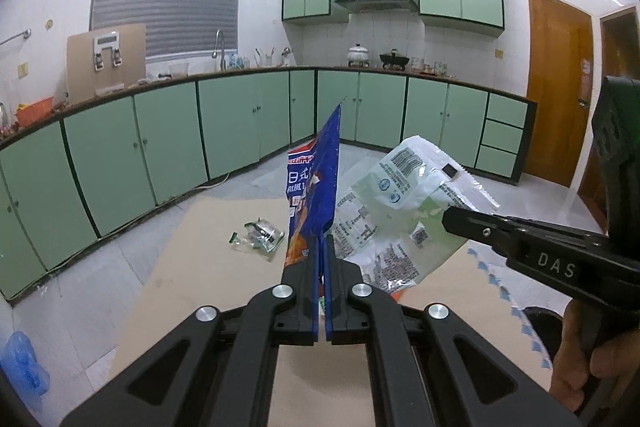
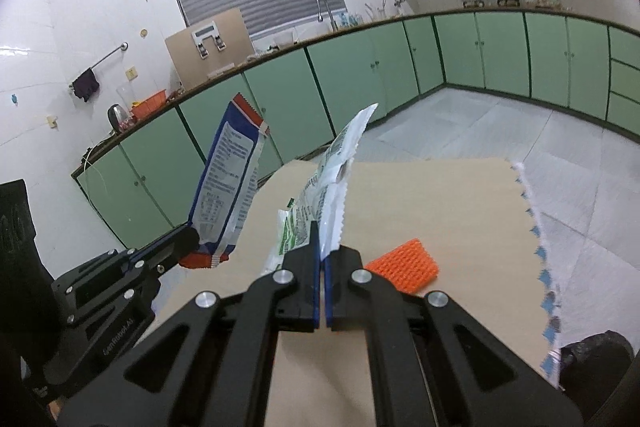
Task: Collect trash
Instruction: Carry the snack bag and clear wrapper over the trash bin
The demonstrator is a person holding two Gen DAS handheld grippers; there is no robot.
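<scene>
Left tool [image 1: 323, 243] clamped on blue snack wrapper [image 1: 316, 187], right tool [image 2: 322, 231] clamped on white wrapper [image 2: 332, 183], both above cardboard sheet [image 2: 420, 195], orange mesh scrap [image 2: 404, 265] lying on it

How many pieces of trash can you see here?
4: a blue wrapper in the left tool, a white wrapper in the right, a crumpled wrapper and orange mesh on the board. Others may be hidden.

Even, cool indoor light, no hard shadows. Heavy fisheye bend w/ dark corners. Cabinets [image 1: 168, 147] fairly sharp; wall tiles [image 2: 60, 7] slightly blown out, pics a bit soft.
</scene>
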